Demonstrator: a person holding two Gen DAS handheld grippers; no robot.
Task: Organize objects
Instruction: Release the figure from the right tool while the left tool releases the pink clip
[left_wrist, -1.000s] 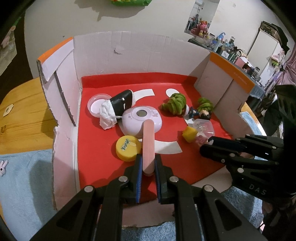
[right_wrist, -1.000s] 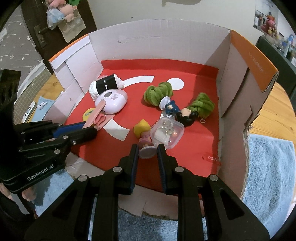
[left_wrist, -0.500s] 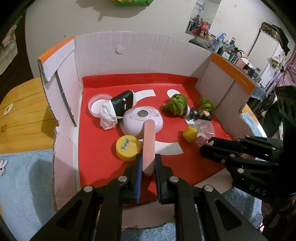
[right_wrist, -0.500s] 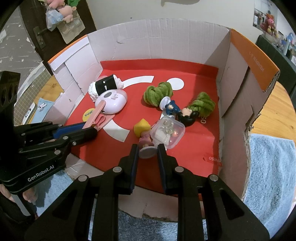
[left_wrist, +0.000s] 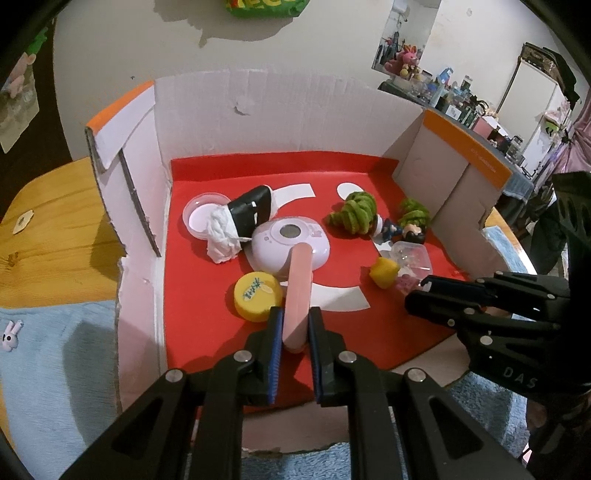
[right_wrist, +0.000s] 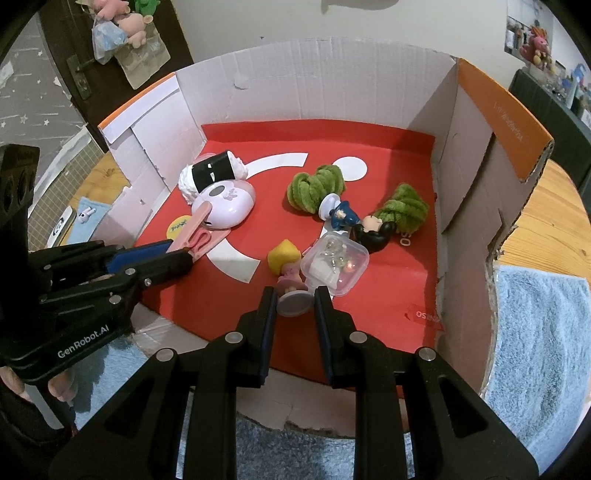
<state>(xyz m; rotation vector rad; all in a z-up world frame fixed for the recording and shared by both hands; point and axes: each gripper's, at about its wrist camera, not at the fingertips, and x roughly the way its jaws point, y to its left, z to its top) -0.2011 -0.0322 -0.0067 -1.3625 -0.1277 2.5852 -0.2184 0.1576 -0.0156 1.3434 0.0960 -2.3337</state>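
Observation:
My left gripper (left_wrist: 295, 325) is shut on a pink clip (left_wrist: 297, 291), also seen in the right wrist view (right_wrist: 195, 230), held just above the red floor of the cardboard box (left_wrist: 207, 314). My right gripper (right_wrist: 293, 301) is shut on the round base of a small yellow-haired figurine (right_wrist: 286, 264), which leans against a clear plastic case (right_wrist: 334, 264). That figurine also shows in the left wrist view (left_wrist: 384, 271), in front of the right gripper (left_wrist: 424, 291).
On the box floor lie a yellow cap (left_wrist: 256, 291), a lilac round device (left_wrist: 290, 245), a black-and-white plush roll (left_wrist: 236, 219), a clear lid (left_wrist: 201, 218), two green fuzzy bundles (right_wrist: 316, 186) and a blue figurine (right_wrist: 341, 214). Cardboard walls (right_wrist: 469, 155) surround three sides. Blue towels (right_wrist: 539, 332) cover the wooden table.
Both grippers have risen and pulled back slightly while keeping their holds. The objects on the box floor have not moved.

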